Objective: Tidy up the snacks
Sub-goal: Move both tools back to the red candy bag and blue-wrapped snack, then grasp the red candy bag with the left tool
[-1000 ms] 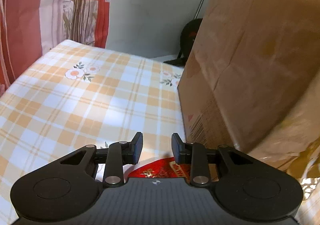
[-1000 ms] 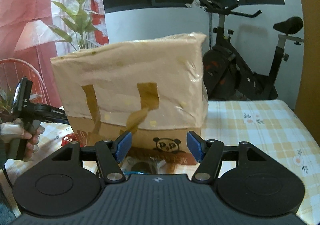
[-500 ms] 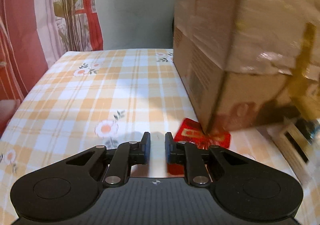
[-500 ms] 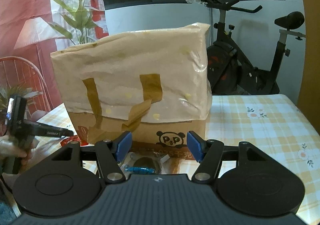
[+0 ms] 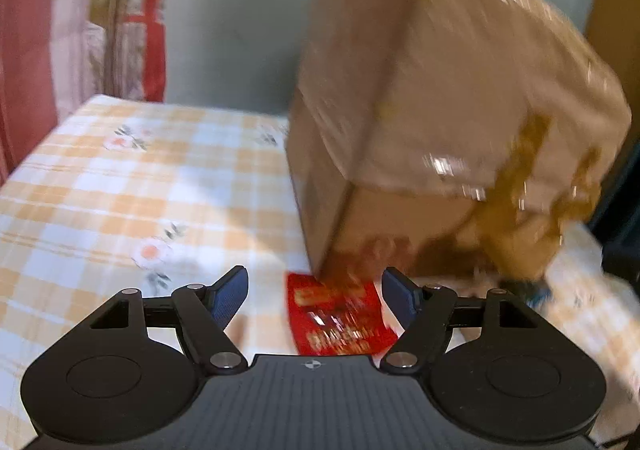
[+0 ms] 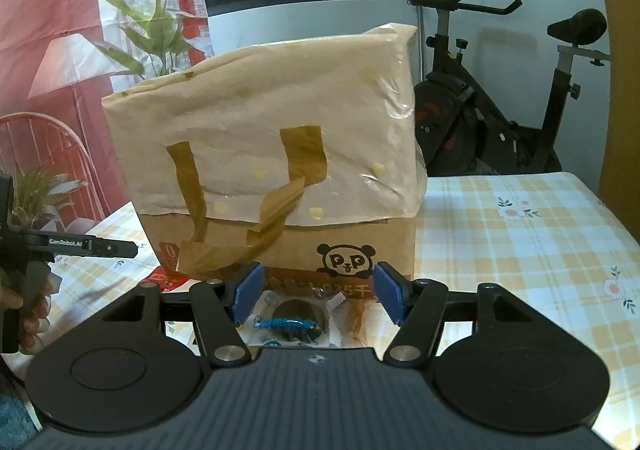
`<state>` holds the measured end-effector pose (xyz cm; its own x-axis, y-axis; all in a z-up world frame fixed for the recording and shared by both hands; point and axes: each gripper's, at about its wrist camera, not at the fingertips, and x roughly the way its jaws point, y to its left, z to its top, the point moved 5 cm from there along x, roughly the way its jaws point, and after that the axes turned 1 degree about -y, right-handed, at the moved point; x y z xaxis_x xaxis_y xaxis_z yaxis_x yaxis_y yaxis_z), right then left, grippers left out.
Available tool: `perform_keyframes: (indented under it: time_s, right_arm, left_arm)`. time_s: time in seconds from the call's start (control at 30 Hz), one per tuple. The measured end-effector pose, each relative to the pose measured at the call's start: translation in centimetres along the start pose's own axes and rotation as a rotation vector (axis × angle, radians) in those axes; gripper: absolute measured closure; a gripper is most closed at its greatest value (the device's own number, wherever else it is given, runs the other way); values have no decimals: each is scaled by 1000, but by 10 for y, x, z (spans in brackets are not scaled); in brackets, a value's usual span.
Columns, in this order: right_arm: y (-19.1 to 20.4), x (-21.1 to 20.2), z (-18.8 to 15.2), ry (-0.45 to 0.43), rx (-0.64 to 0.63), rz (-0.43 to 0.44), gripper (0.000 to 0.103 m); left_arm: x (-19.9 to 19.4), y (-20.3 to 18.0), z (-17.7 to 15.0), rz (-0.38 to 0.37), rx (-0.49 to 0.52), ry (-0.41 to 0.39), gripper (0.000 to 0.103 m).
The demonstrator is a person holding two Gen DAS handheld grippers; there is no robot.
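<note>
cardboard box — matt brown, glossy film over its top; red packet shiny; tablecloth soft woven.

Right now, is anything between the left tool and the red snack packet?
Nothing visible. The red snack packet lies flat on the tablecloth between the left tool's opening jaws, its far edge against the cardboard box.

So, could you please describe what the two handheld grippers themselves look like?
Both the left gripper and the right gripper are matte black, with ribbed bodies, round discs at each side, silver pivot pins and blue-padded jaws. Seen side-on, the left one bears white "GenRobot.AI" lettering.
</note>
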<state>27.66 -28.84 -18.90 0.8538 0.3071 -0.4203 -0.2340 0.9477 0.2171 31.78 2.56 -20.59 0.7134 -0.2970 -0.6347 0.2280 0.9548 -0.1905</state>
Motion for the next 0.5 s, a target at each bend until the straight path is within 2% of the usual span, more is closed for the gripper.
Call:
perform_keyframes:
  time_s: [0.13, 0.23, 0.43, 0.47, 0.5]
  right_arm:
    - [-2, 2, -3, 9, 9, 0, 39]
    - [-3, 2, -8, 23, 13, -2, 39]
    - [-5, 3, -15, 41, 30, -4, 39]
    - [-6, 3, -15, 41, 32, -3, 39]
    - [-6, 3, -16, 41, 33, -3, 39]
  left_arm:
    - [14, -12, -12, 25, 3, 48, 27]
    - [23, -17, -15, 75, 3, 63, 27]
    - [32, -21, -16, 186, 68, 47, 25]
    - [33, -22, -17, 195, 84, 45, 24]
    - [33, -23, -17, 210, 94, 39, 18]
